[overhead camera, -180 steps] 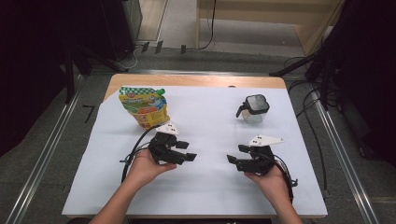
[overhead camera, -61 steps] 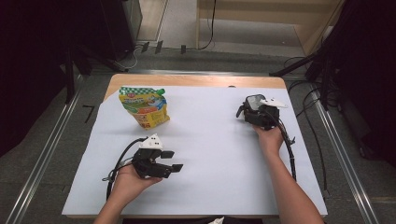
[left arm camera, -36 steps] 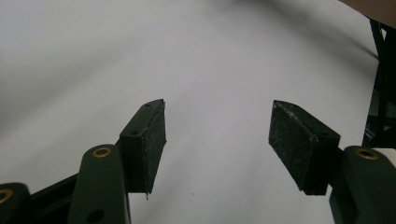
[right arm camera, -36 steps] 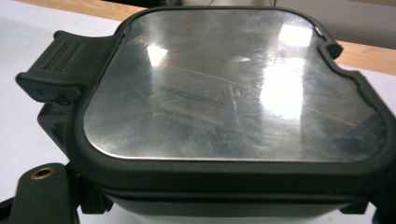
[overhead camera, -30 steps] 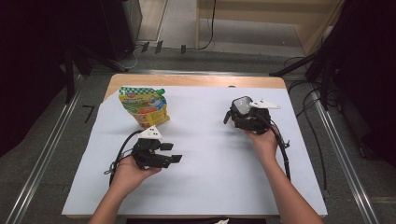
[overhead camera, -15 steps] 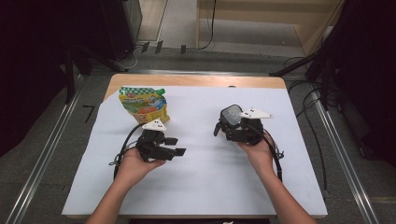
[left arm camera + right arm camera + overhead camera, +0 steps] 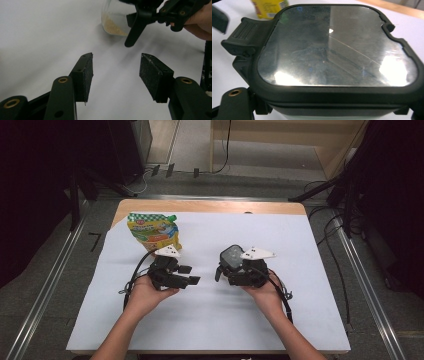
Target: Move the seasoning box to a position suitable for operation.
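The right gripper [image 7: 226,270] is clamped on a small clear jar [image 7: 231,256] with a black-framed, glassy lid [image 7: 337,45], holding it near the middle of the table [image 7: 300,320], a little toward its right edge. In the left gripper view the jar's lower part [image 7: 112,21] shows pale grains lying at the bottom, and a black latch tab [image 7: 133,31] hangs down from the lid beside it. Whether the jar rests on the white table cover or is lifted just clear cannot be told.

The left gripper [image 7: 192,275] lies in the person's left hand [image 7: 147,295] just left of centre — its jaws stand spread apart with nothing between them, the pads [image 7: 85,75] pointing at the jar.

A yellow-and-green food pouch [image 7: 152,231] stands near the far left corner, close behind the left gripper.
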